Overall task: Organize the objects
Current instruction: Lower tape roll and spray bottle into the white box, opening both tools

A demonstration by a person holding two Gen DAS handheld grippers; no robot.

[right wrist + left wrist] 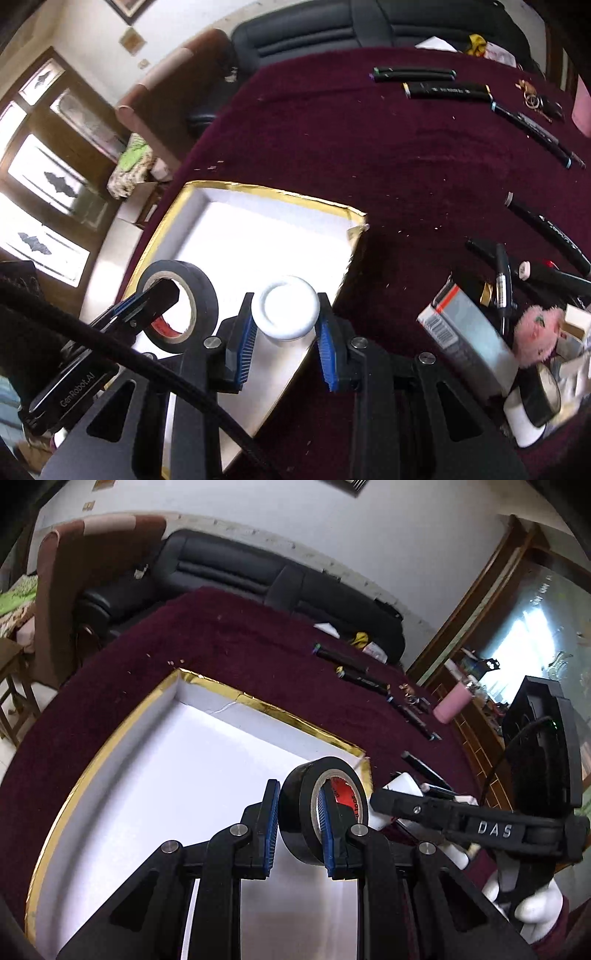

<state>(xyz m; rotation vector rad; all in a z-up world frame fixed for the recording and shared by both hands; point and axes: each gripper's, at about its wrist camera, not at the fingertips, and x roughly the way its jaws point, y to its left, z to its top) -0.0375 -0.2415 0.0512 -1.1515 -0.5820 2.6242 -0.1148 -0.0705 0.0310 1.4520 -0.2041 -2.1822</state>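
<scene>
My left gripper is shut on a black roll of tape, one finger outside and one through its core, above the white gold-rimmed tray. The tape also shows in the right wrist view. My right gripper is shut on a white round-capped bottle over the tray's right part. The right gripper also shows in the left wrist view, close to the right of the tape.
The tray lies on a maroon cloth. Black markers and keys lie at the far side. A boxed item, pens, a pink fluffy thing and another tape roll crowd the right. A black sofa stands behind.
</scene>
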